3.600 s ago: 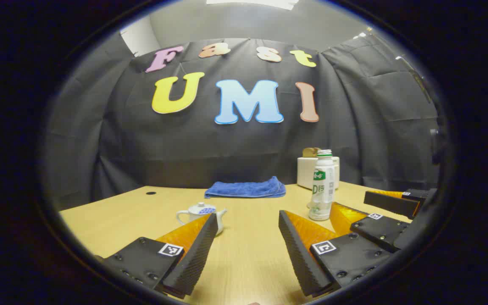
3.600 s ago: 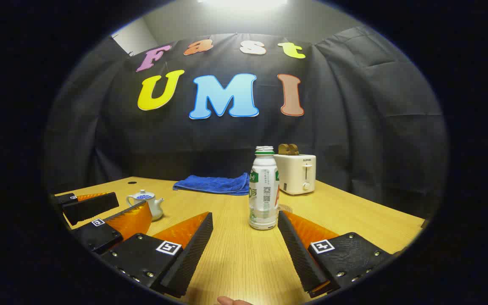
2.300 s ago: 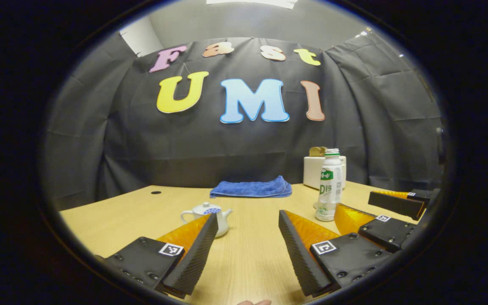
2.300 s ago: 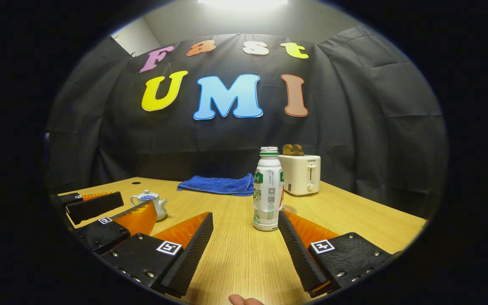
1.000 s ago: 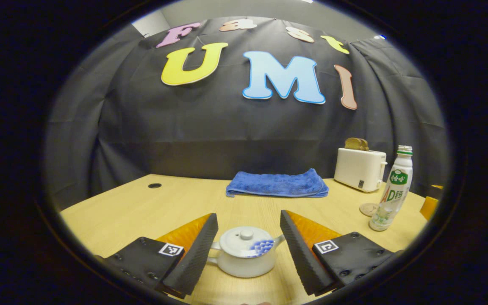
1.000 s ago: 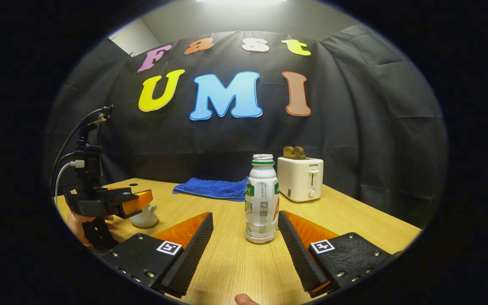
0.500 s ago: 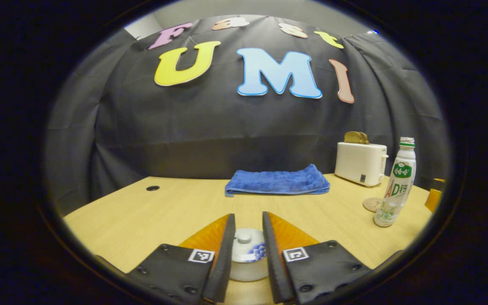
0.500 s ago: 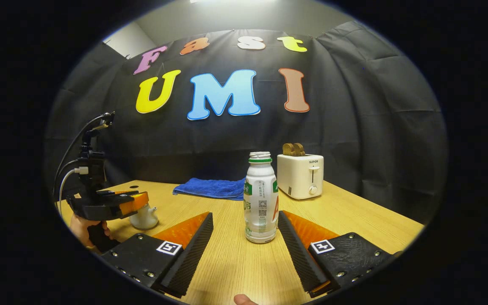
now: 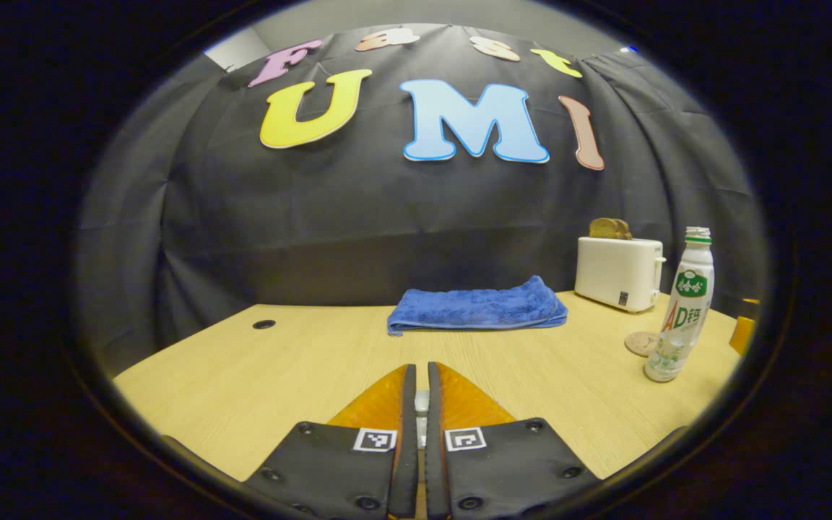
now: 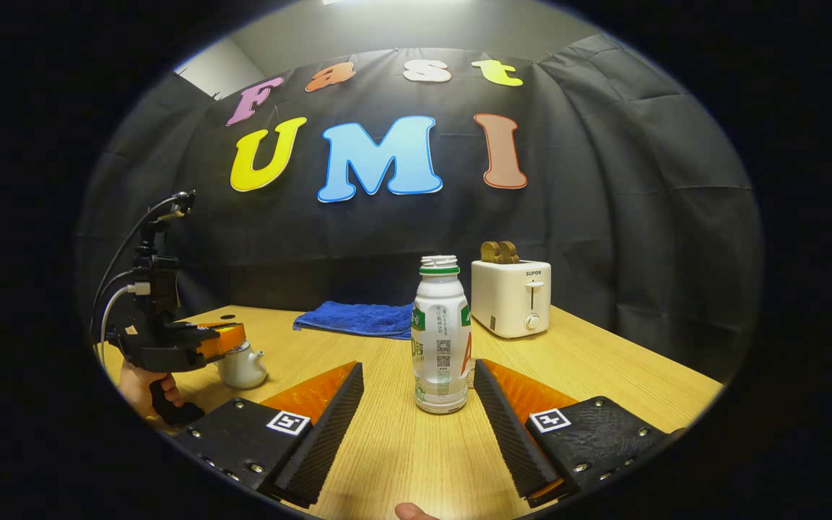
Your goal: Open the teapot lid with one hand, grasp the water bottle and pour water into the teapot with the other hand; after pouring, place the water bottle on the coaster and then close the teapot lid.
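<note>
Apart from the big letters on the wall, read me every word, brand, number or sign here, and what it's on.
"SUPOR": on the toaster, above its lever.
Bottle: a printed label with a square code; I leave it unread.
Left tool and right tool: square coded tags, no words.

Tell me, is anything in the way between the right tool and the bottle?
No, nothing visible is. The right tool is open, and the water bottle stands upright just ahead of its fingers, with bare wooden table between them.
</note>
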Action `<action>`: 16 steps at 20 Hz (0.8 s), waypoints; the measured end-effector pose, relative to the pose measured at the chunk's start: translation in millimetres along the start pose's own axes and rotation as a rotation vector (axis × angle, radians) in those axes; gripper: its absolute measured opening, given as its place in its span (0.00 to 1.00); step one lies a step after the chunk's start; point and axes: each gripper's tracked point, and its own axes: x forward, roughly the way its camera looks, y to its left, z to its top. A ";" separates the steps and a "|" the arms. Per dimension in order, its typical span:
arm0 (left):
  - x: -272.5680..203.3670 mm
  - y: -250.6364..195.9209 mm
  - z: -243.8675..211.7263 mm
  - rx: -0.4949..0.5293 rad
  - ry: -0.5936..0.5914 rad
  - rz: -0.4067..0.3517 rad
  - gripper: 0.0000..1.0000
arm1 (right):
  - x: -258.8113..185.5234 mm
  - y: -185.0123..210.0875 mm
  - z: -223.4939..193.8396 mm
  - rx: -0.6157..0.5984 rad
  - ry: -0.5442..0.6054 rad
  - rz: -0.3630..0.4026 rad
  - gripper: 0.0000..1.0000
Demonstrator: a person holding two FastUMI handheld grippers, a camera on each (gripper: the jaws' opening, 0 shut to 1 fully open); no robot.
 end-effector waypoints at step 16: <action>-36.8 -7.4 51.7 -0.017 -0.150 -0.042 0.10 | 63.1 -28.6 19.1 -0.117 -0.030 -0.024 0.95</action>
